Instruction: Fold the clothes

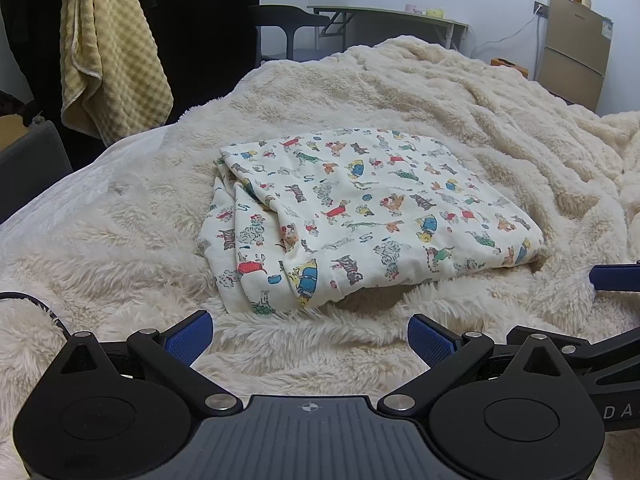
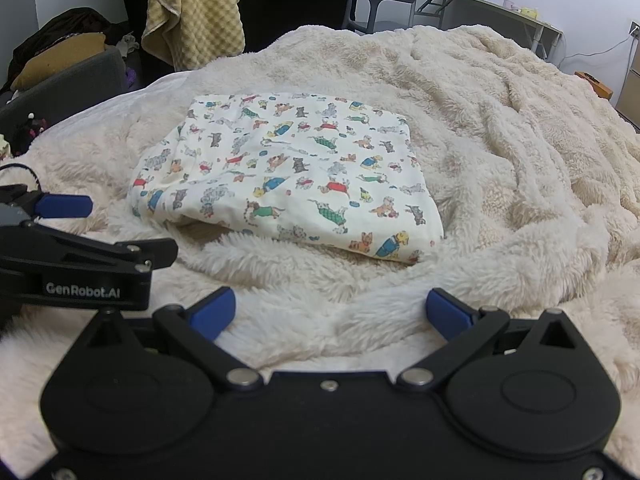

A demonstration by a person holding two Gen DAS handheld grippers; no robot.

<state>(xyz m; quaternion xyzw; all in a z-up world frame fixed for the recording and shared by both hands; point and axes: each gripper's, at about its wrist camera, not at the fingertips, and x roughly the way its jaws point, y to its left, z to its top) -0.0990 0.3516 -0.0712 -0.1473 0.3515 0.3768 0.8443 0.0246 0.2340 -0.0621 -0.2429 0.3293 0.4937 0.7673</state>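
Note:
A cream garment printed with small coloured dogs (image 1: 360, 216) (image 2: 288, 176) lies folded into a rough rectangle on a fluffy cream blanket (image 1: 460, 92) (image 2: 500, 120). Its left side shows loose layered folds. My left gripper (image 1: 310, 338) hovers open just short of the garment's near edge, nothing between its blue pads. My right gripper (image 2: 330, 312) is open too, a little back from the garment's near right corner. One blue finger of the right gripper (image 1: 616, 276) pokes in at the right edge of the left wrist view. The left gripper's finger (image 2: 64, 205) shows at the left of the right wrist view.
A yellow waffle towel (image 1: 112, 52) (image 2: 192, 12) hangs at the back left over dark clothing. A dark chair (image 1: 286, 28) and a folding table (image 1: 392, 16) stand behind the bed, a small fridge (image 1: 576, 48) at the far right. The blanket is rumpled on the right.

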